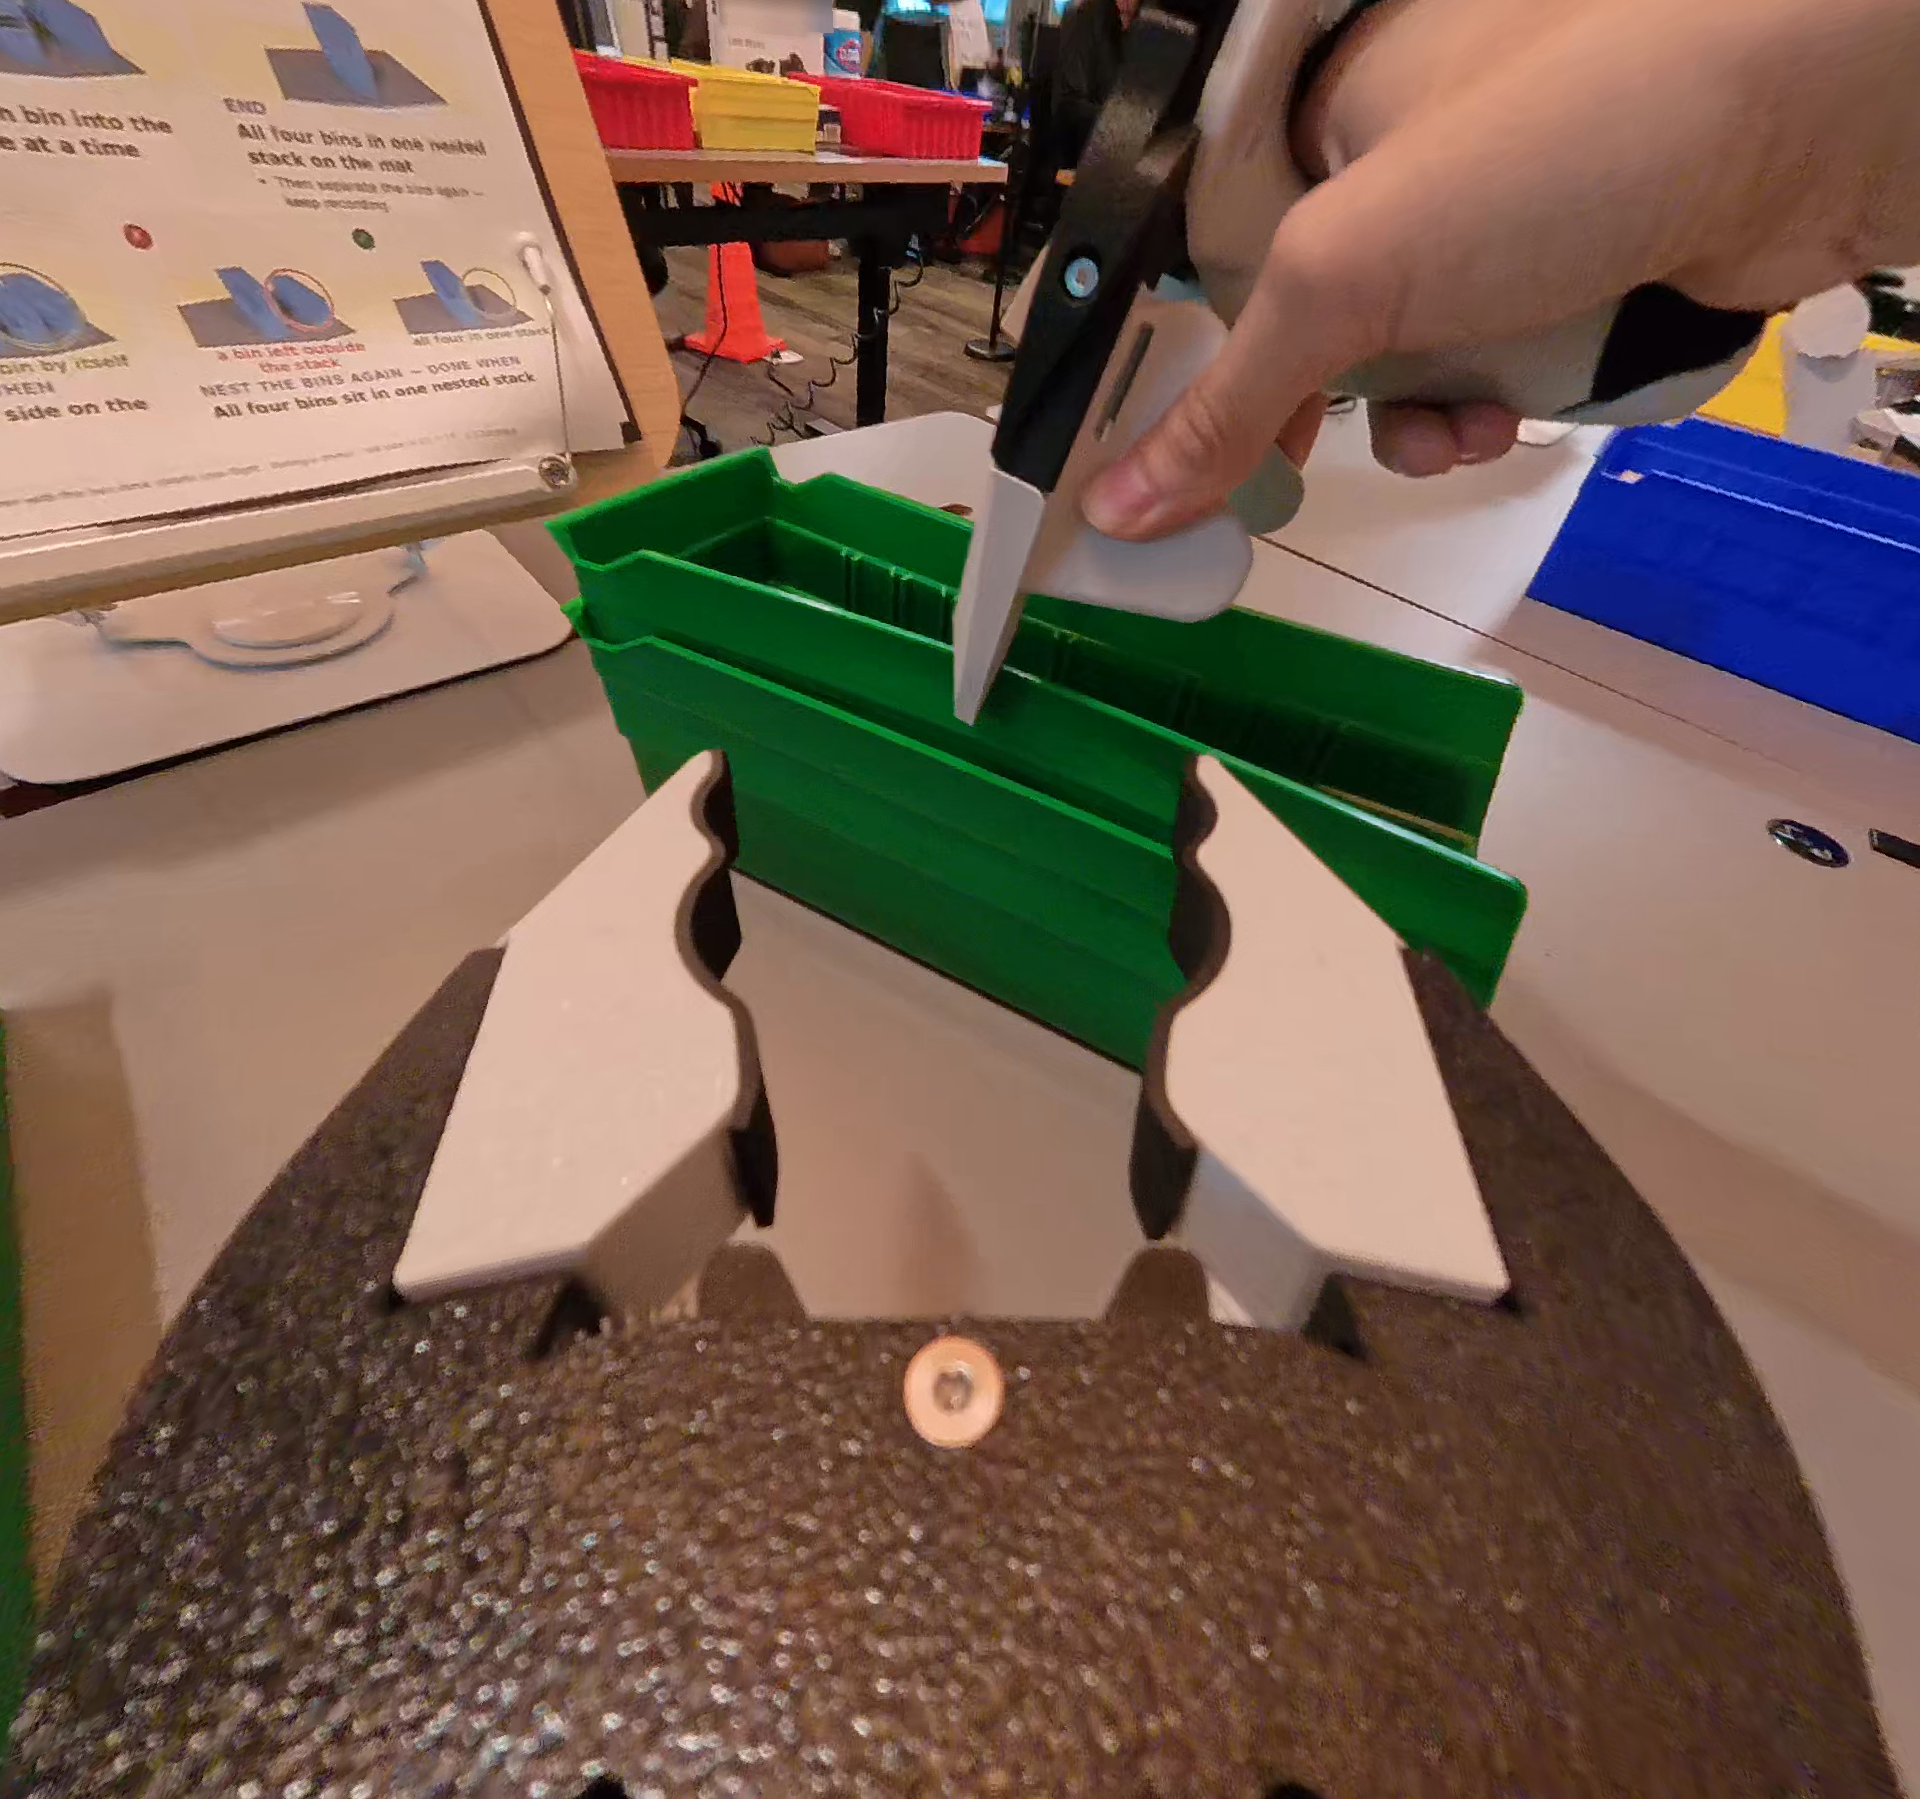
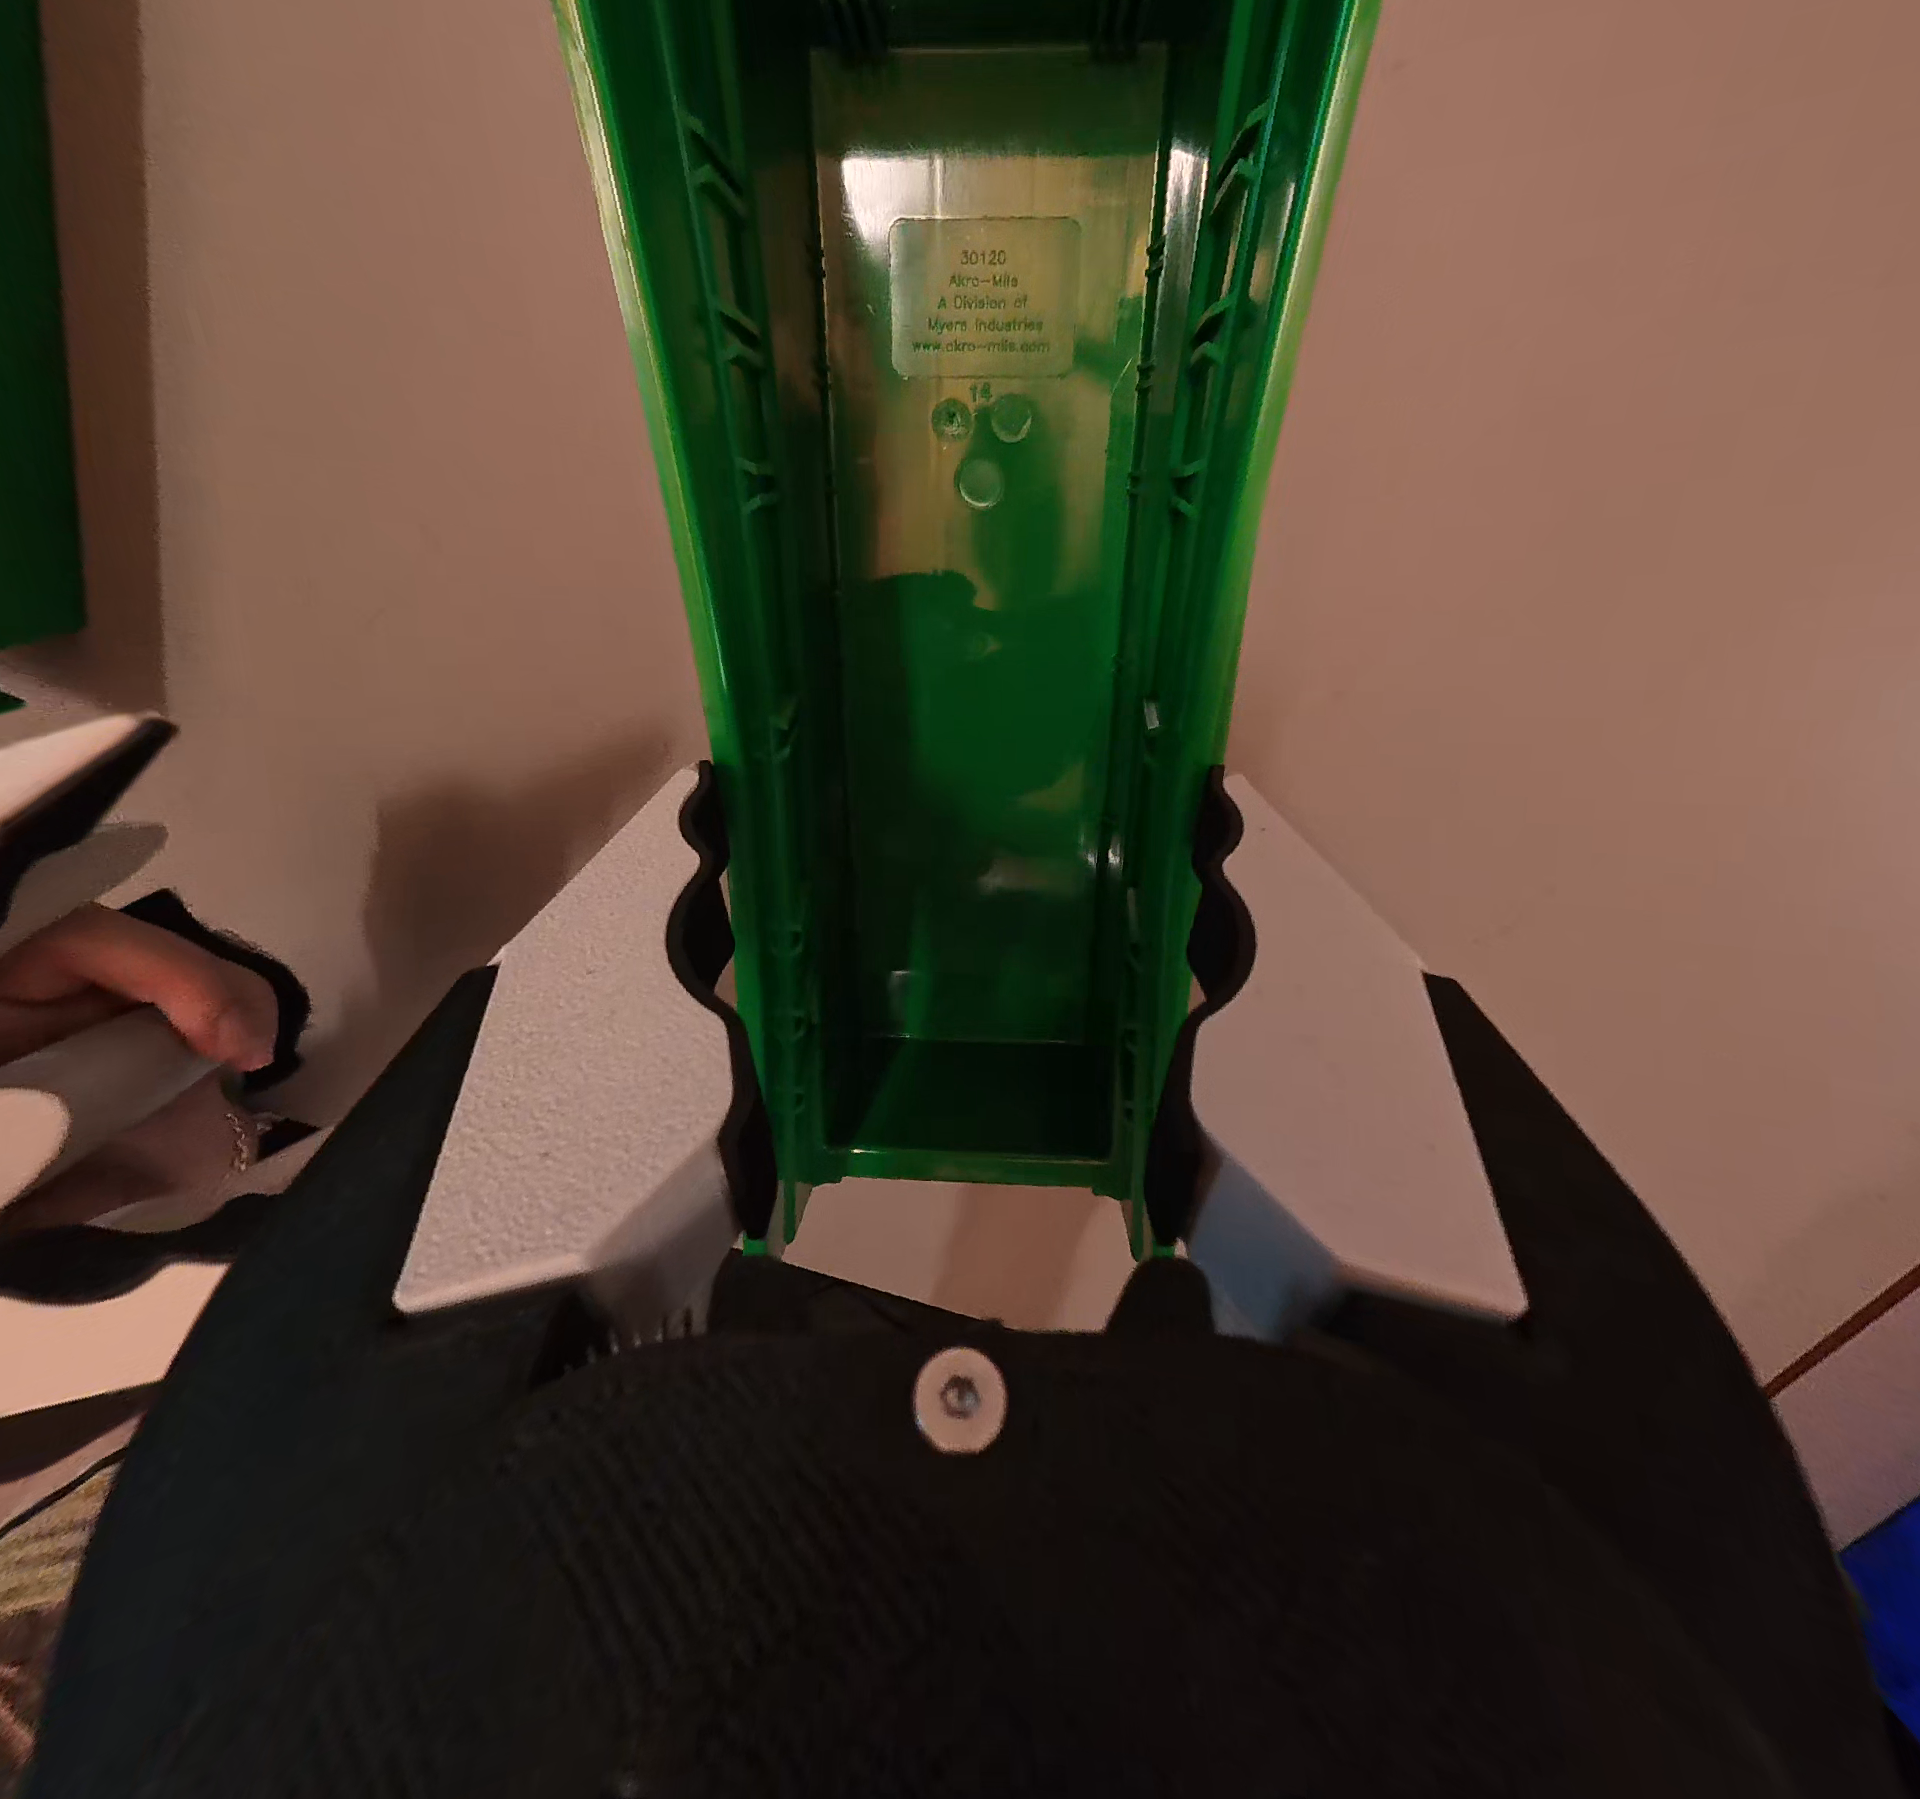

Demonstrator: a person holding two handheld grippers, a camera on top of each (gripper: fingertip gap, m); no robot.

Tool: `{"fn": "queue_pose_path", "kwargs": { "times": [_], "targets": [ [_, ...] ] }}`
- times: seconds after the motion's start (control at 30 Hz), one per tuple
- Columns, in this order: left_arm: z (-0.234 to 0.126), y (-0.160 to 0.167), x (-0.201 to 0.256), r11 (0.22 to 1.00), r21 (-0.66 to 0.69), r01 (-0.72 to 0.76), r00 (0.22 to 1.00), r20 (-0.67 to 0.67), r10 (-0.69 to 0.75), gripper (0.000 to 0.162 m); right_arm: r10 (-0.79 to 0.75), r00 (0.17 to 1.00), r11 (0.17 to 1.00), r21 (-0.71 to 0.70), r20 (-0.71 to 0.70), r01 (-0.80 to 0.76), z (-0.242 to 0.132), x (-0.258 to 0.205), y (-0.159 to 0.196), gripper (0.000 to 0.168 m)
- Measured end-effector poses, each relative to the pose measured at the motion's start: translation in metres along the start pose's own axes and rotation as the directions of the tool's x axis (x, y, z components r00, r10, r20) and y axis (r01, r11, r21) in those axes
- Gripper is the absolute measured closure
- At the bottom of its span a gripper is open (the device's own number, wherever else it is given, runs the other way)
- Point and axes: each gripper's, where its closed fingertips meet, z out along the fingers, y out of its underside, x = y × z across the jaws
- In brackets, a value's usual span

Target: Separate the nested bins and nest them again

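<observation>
A stack of nested green bins (image 1: 935, 814) stands on the beige table (image 1: 312, 918), just beyond my left gripper (image 1: 956, 793). That gripper is open and empty, low over the table, with its fingertips at the stack's near side. My right gripper (image 1: 1049, 648), held by a hand (image 1: 1558, 139), comes down from above. In the right wrist view it (image 2: 961, 793) is shut across the width of the top green bin (image 2: 977, 606), with its pads (image 2: 707, 918) against both outer long walls. The bin's inside is empty, with a label on its floor.
An instruction board (image 1: 260, 191) on a white stand is at the back left. A blue bin (image 1: 1745, 565) sits at the right. A green strip (image 1: 8, 1334) shows at the left edge, also in the right wrist view (image 2: 31, 243). Red and yellow bins (image 1: 748, 113) are on a far table.
</observation>
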Motion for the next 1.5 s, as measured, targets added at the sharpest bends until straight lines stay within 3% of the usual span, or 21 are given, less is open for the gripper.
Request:
{"fn": "queue_pose_path", "kwargs": {
  "times": [0.7,0.97,1.5],
  "targets": [
    [0.011,0.020,-0.022,0.999,-0.051,0.014,0.998,0.057,-0.011,0.080,-0.013,1.000,1.000,-0.010,-0.028,0.012,0.002,-0.003,0.000,0.076],
    [0.016,0.025,-0.013,0.995,-0.066,-0.079,0.994,0.066,0.084,0.081,-0.008,1.000,0.999,-0.031,-0.024,0.008,0.002,-0.002,0.001,0.076],
    [0.014,0.029,-0.016,0.997,-0.083,-0.005,0.999,0.035,0.008,0.081,-0.003,0.999,0.999,-0.033,-0.038,0.001,0.003,-0.003,0.001,0.070]
  ]
}}
